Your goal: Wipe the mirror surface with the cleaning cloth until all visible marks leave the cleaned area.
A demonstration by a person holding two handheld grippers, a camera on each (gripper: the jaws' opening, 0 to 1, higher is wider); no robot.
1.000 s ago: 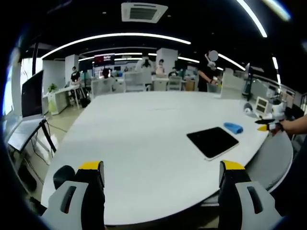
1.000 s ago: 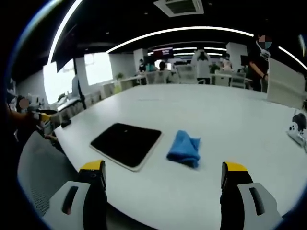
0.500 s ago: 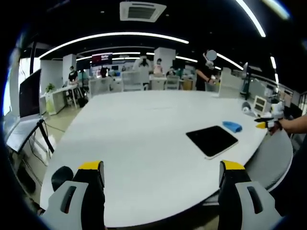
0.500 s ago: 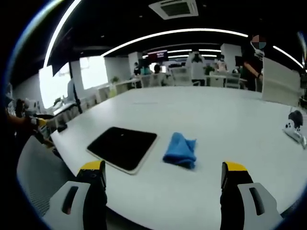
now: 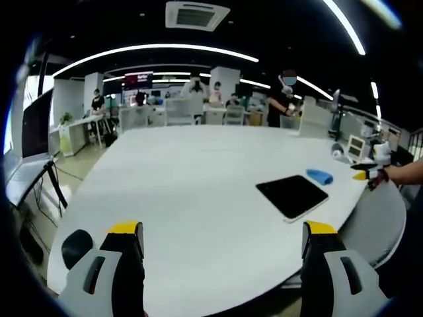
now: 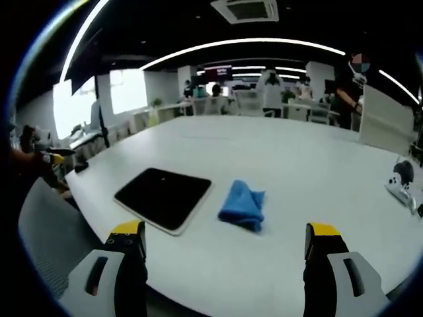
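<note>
The mirror [image 5: 292, 196] is a dark rectangular slab with a pale rim, lying flat near the edge of the white table [image 5: 192, 178]. Just beyond it sits the crumpled blue cloth [image 5: 320, 176]. My left gripper [image 5: 222, 238] hangs open over the table's near side, far from both. In the right gripper view the mirror [image 6: 163, 197] lies left of centre with the cloth [image 6: 242, 205] beside it on the right, apart from it. My right gripper [image 6: 225, 231] is open and empty, short of the cloth. Each gripper appears small at the other view's edge: the right [image 5: 367, 174], the left [image 6: 53, 157].
A white device [image 6: 400, 185] rests at the table's right side. A small white box [image 5: 360, 144] stands past the cloth. A grey chair back [image 6: 46, 231] sits by the table edge near the mirror. A person [image 5: 284, 99] stands at the far end; others sit at desks behind.
Both cameras have drifted slightly, so the mirror and cloth sit a little further left in the right gripper view. Nothing on the table has moved; both grippers stay open.
</note>
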